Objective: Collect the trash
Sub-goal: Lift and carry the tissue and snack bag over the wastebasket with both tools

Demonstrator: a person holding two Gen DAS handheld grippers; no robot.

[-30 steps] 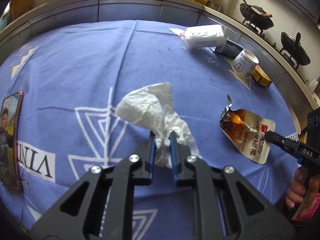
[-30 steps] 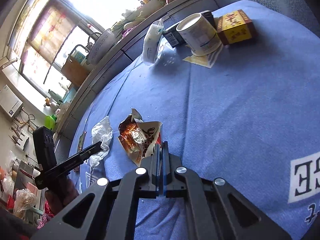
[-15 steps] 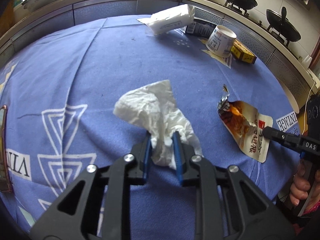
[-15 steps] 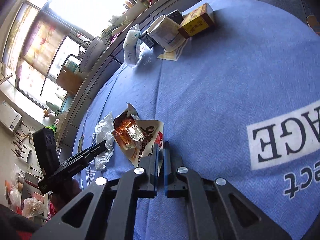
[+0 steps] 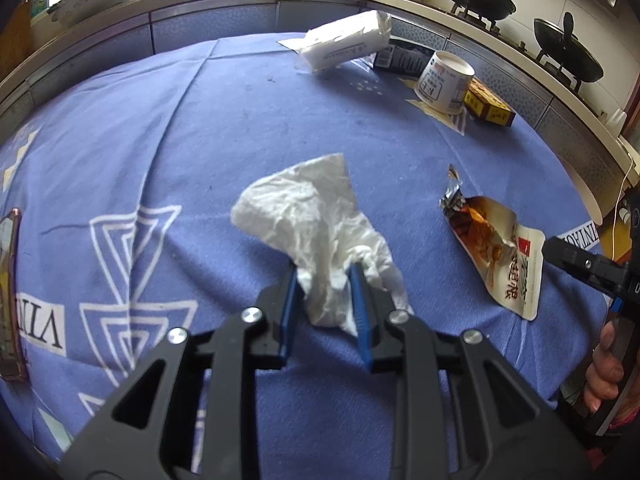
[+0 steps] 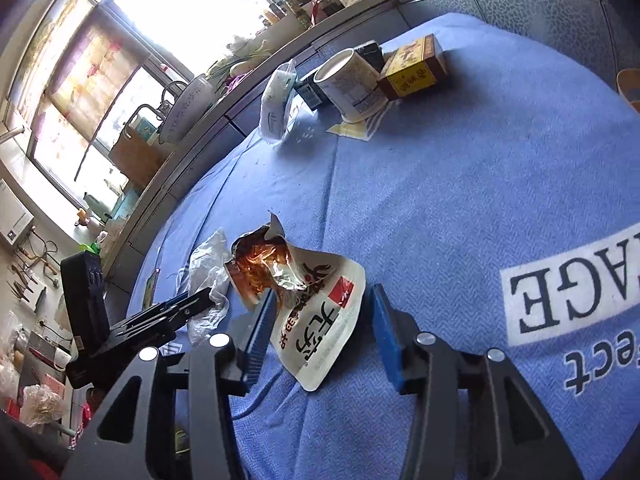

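my left tongs (image 5: pixel 326 280) have just been easing apart, yet their blue pads still pinch the crumpled white tissue (image 5: pixel 316 232), which lies on the blue cloth-covered surface (image 5: pixel 200 140) ahead of me. to its right, well apart from it, lies the torn foil snack pouch with red and white print (image 6: pixel 304 300). my right tongs (image 6: pixel 324 312) have just been opening; they now stand wide on either side of the pouch's near end, the pads not pressing it. at the far edge sit a white paper cup (image 6: pixel 352 80) and a yellow box (image 6: pixel 412 68).
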